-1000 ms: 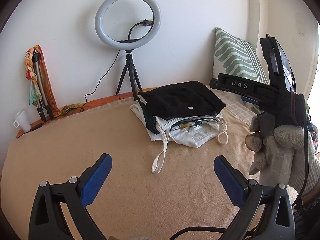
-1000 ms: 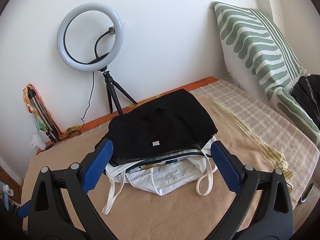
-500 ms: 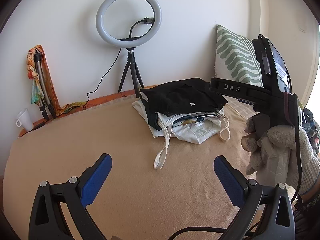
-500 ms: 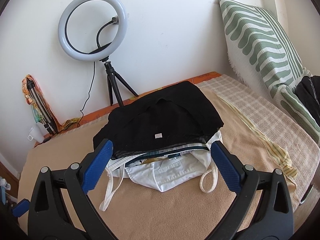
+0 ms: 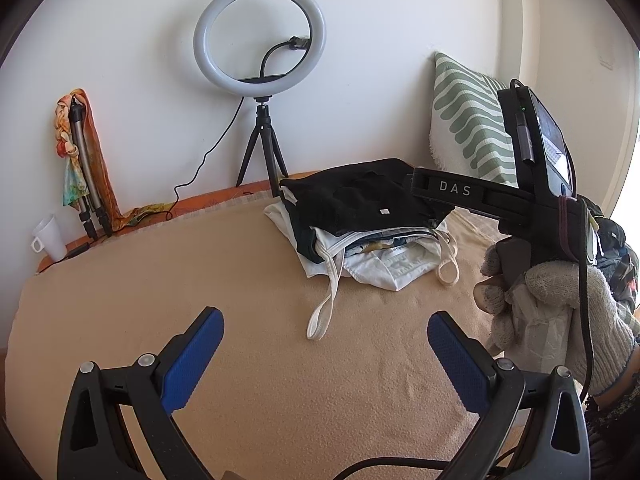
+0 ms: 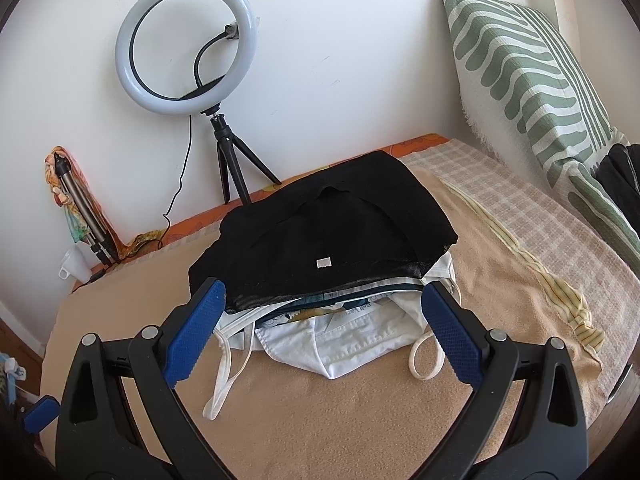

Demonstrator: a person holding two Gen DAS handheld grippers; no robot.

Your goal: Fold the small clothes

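While your left gripper (image 5: pixel 325 354) and right gripper (image 6: pixel 323 330) gape wide and empty, the folded stack (image 6: pixel 324 256) sits toward the bed's (image 5: pixel 168 288) far edge; its black top (image 5: pixel 360 196) looks done.

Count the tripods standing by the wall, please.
2. A black tripod carries the ring light, behind the clothes pile. A folded metal tripod leans in the left corner, wrapped in a scarf. Others may be hidden.
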